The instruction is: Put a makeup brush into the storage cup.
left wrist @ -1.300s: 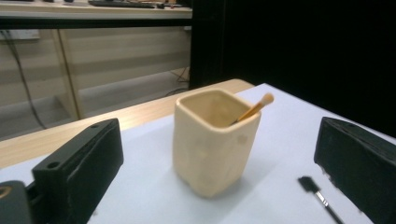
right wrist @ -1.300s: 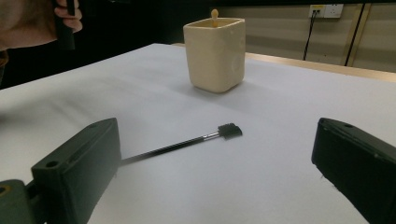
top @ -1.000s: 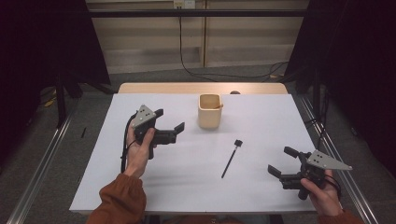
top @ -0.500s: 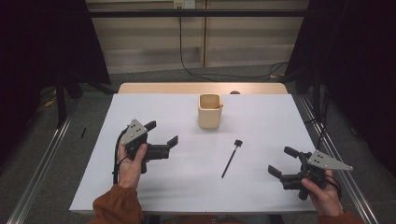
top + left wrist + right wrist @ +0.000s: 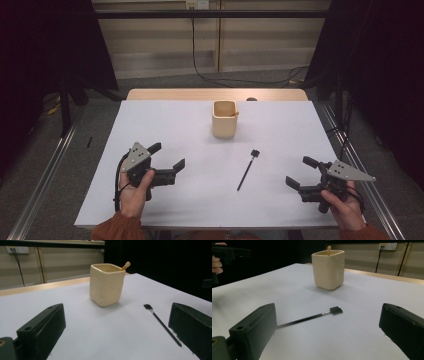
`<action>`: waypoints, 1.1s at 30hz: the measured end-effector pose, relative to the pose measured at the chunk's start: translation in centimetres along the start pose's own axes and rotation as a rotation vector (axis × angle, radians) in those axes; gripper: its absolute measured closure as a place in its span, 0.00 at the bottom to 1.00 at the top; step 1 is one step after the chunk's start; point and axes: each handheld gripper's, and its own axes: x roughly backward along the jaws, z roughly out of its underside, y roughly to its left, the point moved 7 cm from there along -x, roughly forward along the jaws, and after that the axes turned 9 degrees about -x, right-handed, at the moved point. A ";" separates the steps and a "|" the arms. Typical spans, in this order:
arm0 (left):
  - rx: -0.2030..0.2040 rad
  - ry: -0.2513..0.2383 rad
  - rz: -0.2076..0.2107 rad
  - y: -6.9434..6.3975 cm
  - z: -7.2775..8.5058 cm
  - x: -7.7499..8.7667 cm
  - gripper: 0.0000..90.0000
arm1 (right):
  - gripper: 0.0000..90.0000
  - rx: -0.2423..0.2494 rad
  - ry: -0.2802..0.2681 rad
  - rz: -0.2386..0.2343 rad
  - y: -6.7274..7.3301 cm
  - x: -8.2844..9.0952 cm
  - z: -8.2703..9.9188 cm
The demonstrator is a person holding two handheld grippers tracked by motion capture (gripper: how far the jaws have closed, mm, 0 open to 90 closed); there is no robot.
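Left gripper [image 5: 169,156]: jaws spreading wide, gripping nothing, hovering over the white table [image 5: 165,125]. Right gripper [image 5: 301,173]: jaws likewise gaping, empty. Black brush [image 5: 246,169]: lying flat between both grippers, untouched. Cream cup [image 5: 224,119]: standing upright beyond the brush, holding a wooden stick [image 5: 125,265].

Cup [image 5: 224,119]: cream ceramic by appearance, smooth, low satin sheen, walls slightly uneven. Stick [image 5: 125,265] inside it: pale wood, matt. Brush [image 5: 247,170]: thin black glossy handle, short metal ferrule, black bristle head. Table cover [image 5: 165,125]: white, matt, smooth, paper-like. Table edge [image 5: 215,94]: light wood. Left gripper [image 5: 167,156] and right gripper [image 5: 301,172]: matt black plastic jaws, grey plates.
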 end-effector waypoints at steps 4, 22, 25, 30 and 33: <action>0.002 0.016 -0.008 0.0 1.0 0.7 0.01 | 0.01 -0.002 -0.002 0.002 0.0 0.0 0.0; 0.029 -0.004 -0.018 0.2 2.4 2.2 0.01 | 0.01 0.010 -0.004 -0.004 0.1 0.2 -0.2; 0.035 -0.008 -0.021 0.3 2.4 2.4 0.01 | 0.01 0.010 0.001 -0.001 0.2 0.1 -0.2; 0.034 -0.012 -0.022 0.3 2.4 2.6 0.01 | 0.01 0.021 0.000 -0.007 0.5 -0.2 -0.2; 0.021 -0.018 -0.023 0.2 2.1 2.6 0.01 | 0.02 -0.009 0.109 -0.046 0.8 -0.2 0.3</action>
